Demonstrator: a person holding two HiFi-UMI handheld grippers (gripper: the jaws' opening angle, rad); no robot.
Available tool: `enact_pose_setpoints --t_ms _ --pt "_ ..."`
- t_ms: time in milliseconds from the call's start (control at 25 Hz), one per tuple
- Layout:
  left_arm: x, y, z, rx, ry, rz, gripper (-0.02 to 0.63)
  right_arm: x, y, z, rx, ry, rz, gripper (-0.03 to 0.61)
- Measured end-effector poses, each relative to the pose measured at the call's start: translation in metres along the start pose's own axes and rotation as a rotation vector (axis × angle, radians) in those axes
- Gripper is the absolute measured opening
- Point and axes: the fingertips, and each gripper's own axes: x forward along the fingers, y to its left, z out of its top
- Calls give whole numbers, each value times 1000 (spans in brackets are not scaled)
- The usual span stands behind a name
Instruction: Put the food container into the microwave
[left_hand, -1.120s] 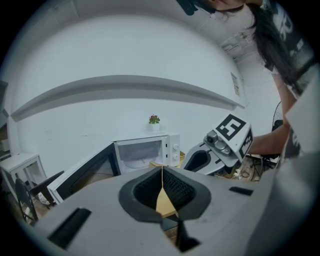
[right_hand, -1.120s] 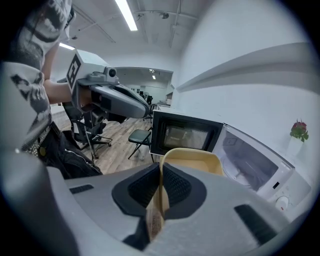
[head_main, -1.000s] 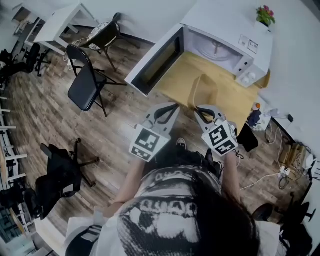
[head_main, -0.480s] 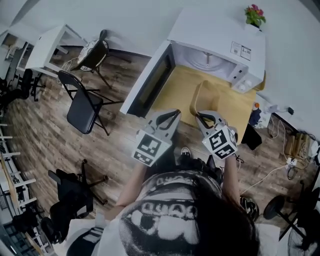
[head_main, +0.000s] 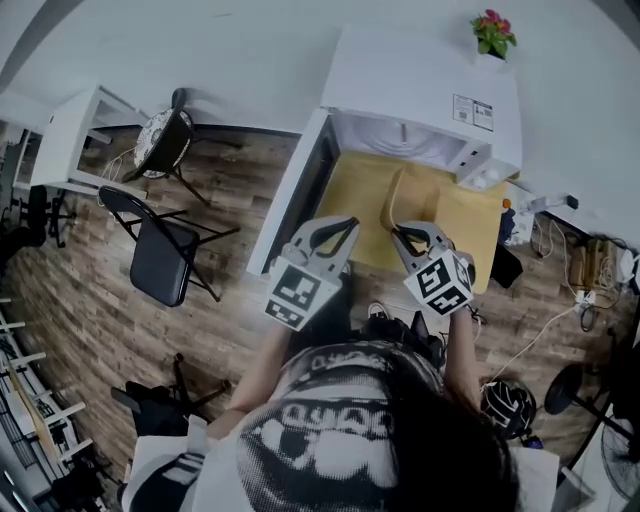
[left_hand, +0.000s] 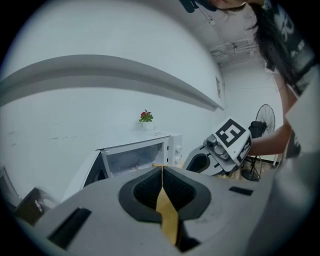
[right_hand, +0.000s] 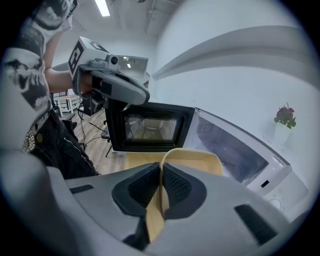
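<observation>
A white microwave (head_main: 420, 90) stands on a yellow table (head_main: 460, 225) with its door (head_main: 300, 190) swung wide open to the left. The cavity (right_hand: 235, 150) looks empty. A tan food container (head_main: 412, 195) hangs in front of the opening, above the table. My right gripper (head_main: 398, 230) is shut on the container's near rim (right_hand: 192, 159), and the wall runs down between the pads. My left gripper (head_main: 348, 224) floats beside it to the left, in front of the door, jaws together with nothing in them; only a yellow sliver shows in the slit (left_hand: 161, 170).
A small potted plant (head_main: 493, 32) sits on top of the microwave. Folding chairs (head_main: 165, 255) and a white desk (head_main: 70, 125) stand on the wooden floor to the left. Cables (head_main: 560, 315) and a fan (head_main: 620, 450) lie to the right of the table.
The person has stepped closer to the microwave. Both grippers and the held container now sit nearer the open cavity. Neither gripper's state has changed.
</observation>
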Motion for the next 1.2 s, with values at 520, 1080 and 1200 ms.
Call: enact_pose_setpoints --t_ms 520,1080,1200 --pt "6 15 8 -17 -54 -159 6 57 -47 0 -135 124 -53 29" --pt "5 -1 7 4 -60 -259 6 123 -105 -16 -281 256 -26 29" --pt "5 -4 5 15 -49 -271 6 135 -112 -21 -318 287 -14 29"
